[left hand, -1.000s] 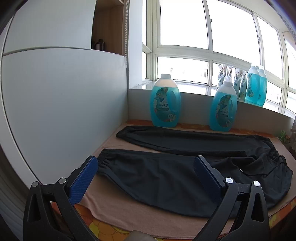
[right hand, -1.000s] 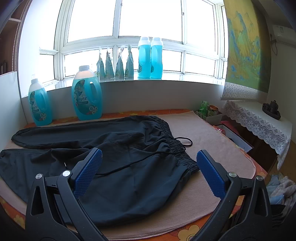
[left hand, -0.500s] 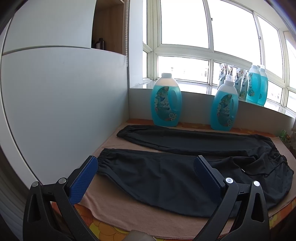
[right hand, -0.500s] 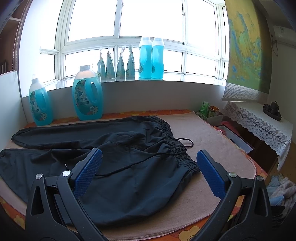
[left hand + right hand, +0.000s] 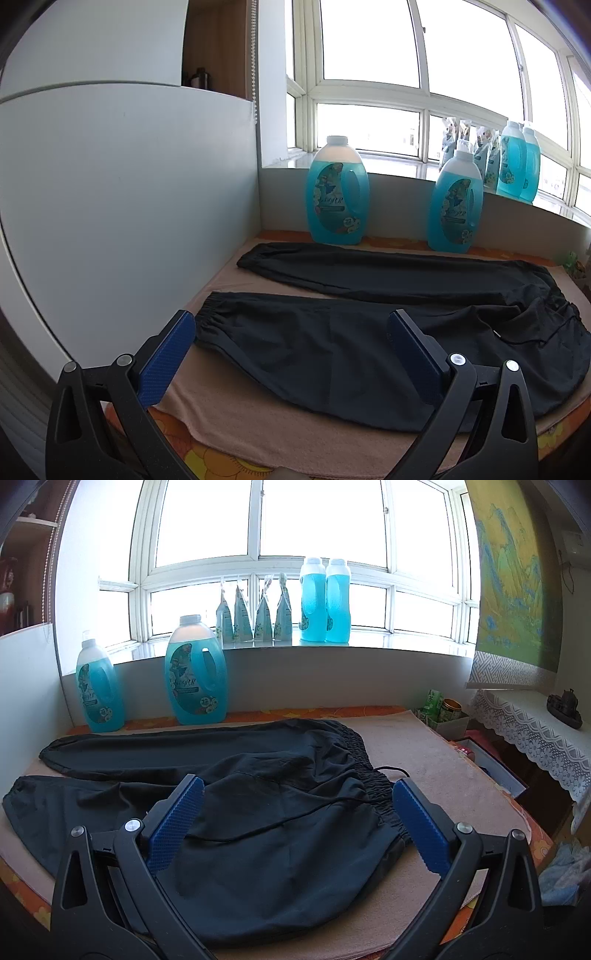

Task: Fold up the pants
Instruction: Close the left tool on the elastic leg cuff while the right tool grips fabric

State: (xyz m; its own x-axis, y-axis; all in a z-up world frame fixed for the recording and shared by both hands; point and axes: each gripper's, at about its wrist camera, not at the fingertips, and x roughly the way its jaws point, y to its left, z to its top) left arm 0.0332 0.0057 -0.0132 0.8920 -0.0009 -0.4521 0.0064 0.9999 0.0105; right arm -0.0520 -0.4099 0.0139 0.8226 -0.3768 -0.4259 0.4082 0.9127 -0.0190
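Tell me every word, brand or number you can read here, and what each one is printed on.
"72" - in a small round badge low on the label of the big blue detergent bottle.
"72" - on the same spot of the slimmer blue bottle at far left.
Script brand name on both labels: too blurred to read for sure.
Green carton by the table's right end: printed characters too small to read.
Pouches and two bottles on the sill: print unreadable.

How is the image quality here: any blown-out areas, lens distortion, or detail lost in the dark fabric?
Left wrist view: window panes blown to white, cabinet edge bowed by fisheye, corners vignetted. Right wrist view: window frame curves, backlit panes white, black pants keep only faint fold detail. Both views are sharp, without motion blur.
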